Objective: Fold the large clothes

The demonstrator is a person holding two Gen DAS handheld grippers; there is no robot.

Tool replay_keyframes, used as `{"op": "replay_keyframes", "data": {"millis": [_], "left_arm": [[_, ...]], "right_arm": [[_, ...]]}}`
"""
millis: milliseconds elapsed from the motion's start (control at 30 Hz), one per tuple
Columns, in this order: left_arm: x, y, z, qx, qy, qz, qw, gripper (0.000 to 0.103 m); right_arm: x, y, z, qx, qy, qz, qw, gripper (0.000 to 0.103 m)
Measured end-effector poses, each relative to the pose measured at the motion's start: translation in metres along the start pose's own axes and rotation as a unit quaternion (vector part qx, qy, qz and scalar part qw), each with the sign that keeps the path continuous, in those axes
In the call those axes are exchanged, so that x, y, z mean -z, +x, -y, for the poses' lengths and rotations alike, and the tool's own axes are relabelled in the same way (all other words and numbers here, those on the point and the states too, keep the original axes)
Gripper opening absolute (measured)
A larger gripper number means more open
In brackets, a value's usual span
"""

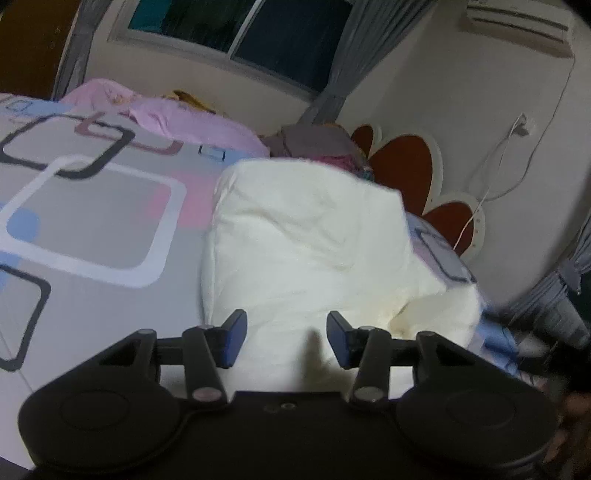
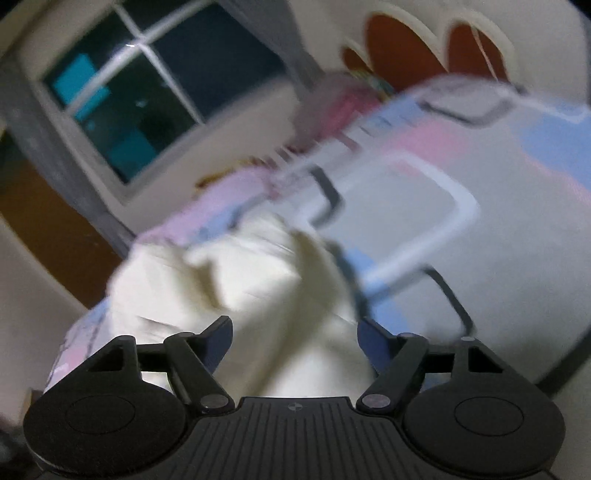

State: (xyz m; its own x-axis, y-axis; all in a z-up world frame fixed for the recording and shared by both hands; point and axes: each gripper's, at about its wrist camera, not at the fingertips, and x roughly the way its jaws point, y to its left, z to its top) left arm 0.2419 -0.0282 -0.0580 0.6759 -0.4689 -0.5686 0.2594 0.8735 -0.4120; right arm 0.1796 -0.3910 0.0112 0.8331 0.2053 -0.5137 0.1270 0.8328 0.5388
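Note:
A cream-white garment [image 1: 314, 251] lies bunched in a thick folded heap on the bed, near its right edge. My left gripper [image 1: 286, 338] is open just above the garment's near end, its blue-padded fingers apart with cloth showing between them but not pinched. In the right wrist view the same garment [image 2: 258, 280] appears blurred. My right gripper [image 2: 295, 343] is open over it, jaws wide, holding nothing.
The bed sheet [image 1: 92, 221] has a pattern of grey, blue and pink rounded squares. Pink cloth [image 1: 184, 118] and a pile of other clothes [image 1: 317, 144] lie at the far side. A red petal-shaped headboard [image 1: 406, 162], a window [image 1: 240, 33] and curtains stand behind.

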Motion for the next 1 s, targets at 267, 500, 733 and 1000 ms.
{"op": "replay_keyframes", "data": {"millis": [267, 500, 733, 1000], "left_arm": [[0.001, 0.019, -0.001, 0.013, 0.005, -0.007, 0.9999, 0.044], [0.001, 0.036, -0.001, 0.033, 0.018, -0.014, 0.9992, 0.044], [0.01, 0.066, 0.029, 0.027, 0.105, -0.053, 0.9927, 0.046], [0.012, 0.071, 0.036, 0.001, 0.126, -0.064, 0.9899, 0.044]], "right_arm": [[0.01, 0.026, -0.077, 0.003, -0.144, -0.044, 0.989, 0.044], [0.04, 0.041, -0.057, 0.065, -0.208, -0.088, 0.972, 0.024], [0.075, 0.077, -0.001, 0.085, -0.135, -0.136, 0.978, 0.024], [0.065, 0.084, 0.009, 0.077, -0.121, -0.149, 0.978, 0.03]]}}
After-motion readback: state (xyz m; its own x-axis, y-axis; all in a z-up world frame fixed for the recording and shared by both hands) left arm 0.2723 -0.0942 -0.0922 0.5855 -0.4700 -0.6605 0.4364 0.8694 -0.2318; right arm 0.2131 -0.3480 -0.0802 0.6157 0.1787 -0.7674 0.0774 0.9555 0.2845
